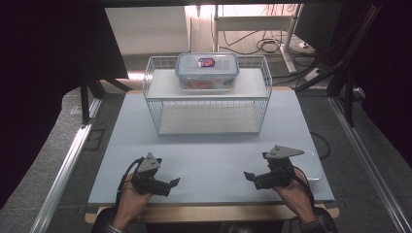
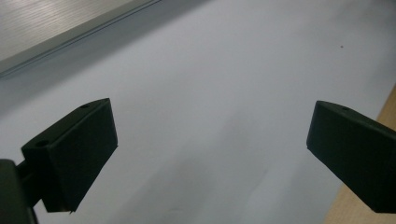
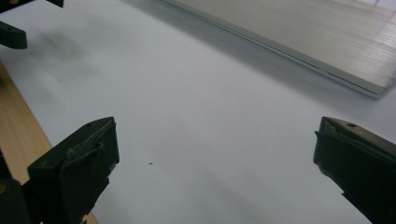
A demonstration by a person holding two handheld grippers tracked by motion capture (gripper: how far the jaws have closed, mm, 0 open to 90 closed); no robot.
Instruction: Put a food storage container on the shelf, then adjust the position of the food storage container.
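A pale grey board (image 1: 214,155) is laid on the table, whose wooden edge (image 1: 209,213) is exposed along the near side. Metal rails (image 1: 65,165) run down both flanks of the table, and dark floor with cables lies beyond the far side. At the far middle of the board a white wire basket (image 1: 208,94) is stood, with a flat white shelf across its top. On that shelf a clear lidded container (image 1: 207,71) with a blue-edged lid is set, roughly centred between the basket's side walls.

A wide stretch of bare board is left open between the basket's front wall and the two grippers. The left gripper (image 1: 171,184) is held in a hand (image 1: 133,199) near the front left of the board, pointing toward the middle. The right gripper (image 1: 248,175) is held in the other hand (image 1: 294,191) near the front right, pointing inward, with a white rounded object (image 1: 313,167) just behind it at the board's right edge.

In the left gripper view the fingers (image 2: 79,154) are spread wide with nothing between them, bare board below and the wooden edge at lower right. In the right gripper view the fingers (image 3: 79,168) are likewise spread wide and empty, and the left gripper is seen at the upper left corner.

The container is well apart from both pairs of fingers, raised on the shelf beyond the open board.
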